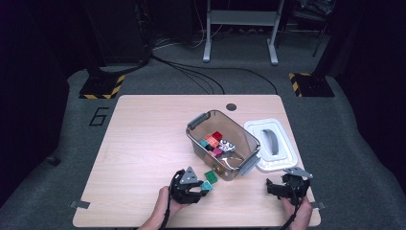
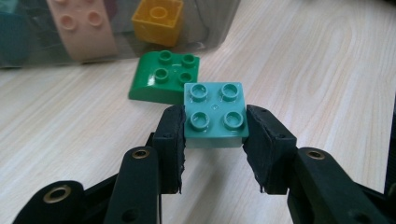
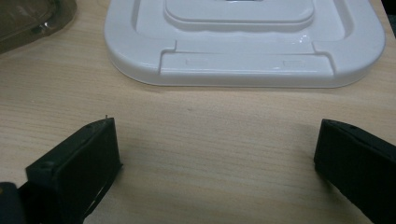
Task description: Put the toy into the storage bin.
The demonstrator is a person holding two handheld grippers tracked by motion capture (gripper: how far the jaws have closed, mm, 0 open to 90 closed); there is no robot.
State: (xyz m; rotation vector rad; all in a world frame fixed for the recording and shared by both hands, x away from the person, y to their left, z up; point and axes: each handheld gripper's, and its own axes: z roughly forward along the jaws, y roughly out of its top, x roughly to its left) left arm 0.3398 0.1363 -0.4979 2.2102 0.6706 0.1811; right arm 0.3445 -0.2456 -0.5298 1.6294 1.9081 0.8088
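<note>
Low in the frame, the left gripper (image 2: 214,140) clamps a teal block (image 2: 215,113) by its sides, studs up, just off the table (image 2: 327,70), probably bound for the clear bin (image 1: 222,143). A green block (image 2: 163,77) lies behind it. At lower right, the right gripper (image 1: 287,186) waits, jaws wide apart, near the white lid (image 3: 243,42).

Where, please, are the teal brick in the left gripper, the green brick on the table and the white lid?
teal brick (image 2: 215,114): left gripper view, studded top.
green brick (image 2: 161,79): left gripper view, studded top.
white lid (image 3: 243,70): right gripper view, near rim.
</note>
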